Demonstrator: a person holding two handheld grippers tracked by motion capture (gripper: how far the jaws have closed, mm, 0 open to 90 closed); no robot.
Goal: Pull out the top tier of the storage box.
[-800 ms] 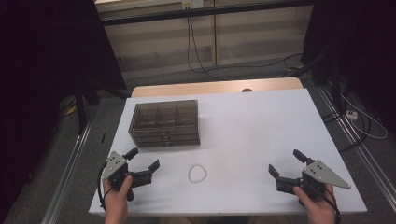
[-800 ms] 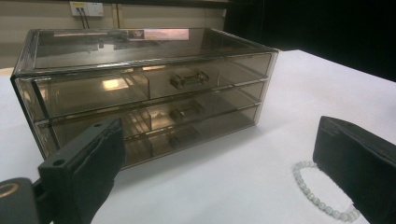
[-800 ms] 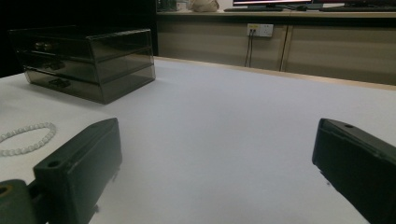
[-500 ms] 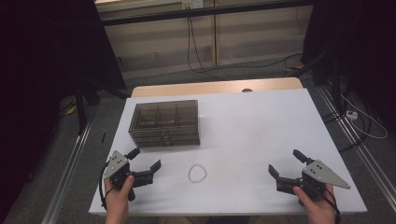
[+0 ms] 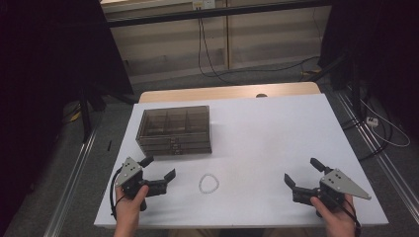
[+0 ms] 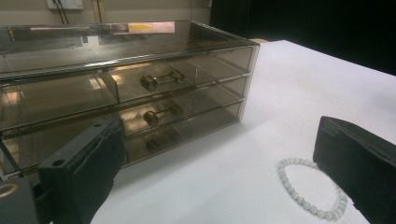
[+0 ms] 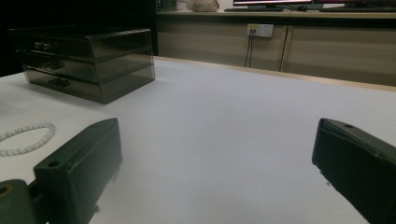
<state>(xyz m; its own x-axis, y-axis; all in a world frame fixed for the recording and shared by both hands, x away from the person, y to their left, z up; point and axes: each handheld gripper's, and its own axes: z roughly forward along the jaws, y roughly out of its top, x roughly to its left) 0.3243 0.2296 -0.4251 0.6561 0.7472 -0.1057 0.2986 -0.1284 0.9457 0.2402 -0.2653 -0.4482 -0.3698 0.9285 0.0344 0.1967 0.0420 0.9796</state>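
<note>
Now | left gripper [image 5: 159, 170] jaws apart beside bracelet [image 5: 208, 183] | right gripper [image 5: 304, 174] low, gaping

A white-topped rectangular table [image 5: 276, 128] with a pale wooden far edge stands on grey carpet [image 5: 237, 79]; black cables [image 5: 207, 54] trail below beige wall panels [image 5: 267, 34].

On the table [image 5: 276, 128], the drawer box [image 5: 174, 130] stands toward the far left. The bead bracelet [image 5: 208, 183] lies nearer the person, in front of the box and a little to its right, well apart from it. The left gripper [image 5: 159, 174] sits just left of the bracelet, near the table's front edge; the right gripper [image 5: 304, 174] sits far to the right, near that same edge
</note>
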